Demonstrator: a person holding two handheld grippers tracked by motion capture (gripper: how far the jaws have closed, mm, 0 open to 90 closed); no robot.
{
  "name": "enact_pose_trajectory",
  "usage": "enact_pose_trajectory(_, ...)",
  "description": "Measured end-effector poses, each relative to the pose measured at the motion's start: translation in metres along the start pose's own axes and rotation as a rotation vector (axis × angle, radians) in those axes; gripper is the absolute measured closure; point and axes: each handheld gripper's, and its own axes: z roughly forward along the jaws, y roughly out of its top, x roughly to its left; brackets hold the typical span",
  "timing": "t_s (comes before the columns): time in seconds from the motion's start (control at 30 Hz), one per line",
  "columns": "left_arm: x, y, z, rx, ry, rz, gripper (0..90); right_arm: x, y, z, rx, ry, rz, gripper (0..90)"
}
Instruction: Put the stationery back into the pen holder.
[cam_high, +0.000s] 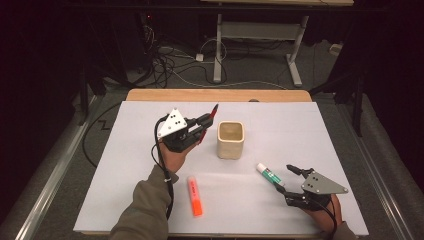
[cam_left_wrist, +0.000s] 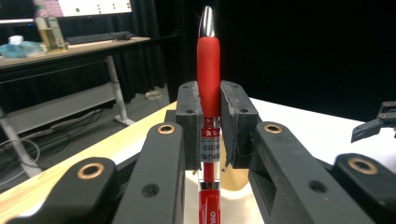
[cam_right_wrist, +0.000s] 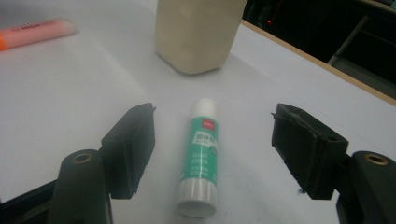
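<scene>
- The left hand-held gripper (cam_high: 204, 123) is clamped on a red plastic pen with a silver tip (cam_high: 210, 118), just left of the square cream ceramic cup (cam_high: 231, 140) that stands open-mouthed near the middle of the white worktop (cam_high: 300, 130).
- In the left gripper view the pen (cam_left_wrist: 208, 70) runs lengthwise between the pads (cam_left_wrist: 189, 116), gripped at mid-barrel, which likely keeps it steady and leaves the tip free to be aimed into the cup.
- The pen is held above the worktop, its tip pointing up and away, beside the cup's far-left corner; it is not yet over the opening.
- The right hand-held gripper (cam_high: 292, 175) sits low to the cup's near right, jaws spread wide and gripping nothing.
- A white-and-green glue stick (cam_right_wrist: 201, 158) lies flat between those spread jaws, untouched, its capped end toward the cup (cam_right_wrist: 198, 32); straddling it lengthwise seems to prepare a grip across its body.
- An orange highlighter (cam_high: 195, 196) lies on the worktop to the cup's near left, well apart from both grippers.
</scene>
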Motion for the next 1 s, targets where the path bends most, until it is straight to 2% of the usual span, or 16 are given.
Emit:
enact_pose_trajectory(0.63, -0.012, 0.024, 0.038, -0.052, -0.105, 0.012, 77.6, 0.000, 0.000, 0.000, -0.002, -0.004, -0.001, 31.4)
enact_pose_trajectory(0.73, -0.013, 0.025, 0.043, -0.064, -0.120, 0.008, 77.6, -0.001, 0.000, -0.001, -0.005, -0.004, -0.001, 31.4)
enact_pose_trajectory(1.0, -0.014, 0.022, 0.057, -0.054, -0.136, 0.012, 77.6, -0.001, 0.000, -0.001, -0.008, -0.004, -0.005, 31.4)
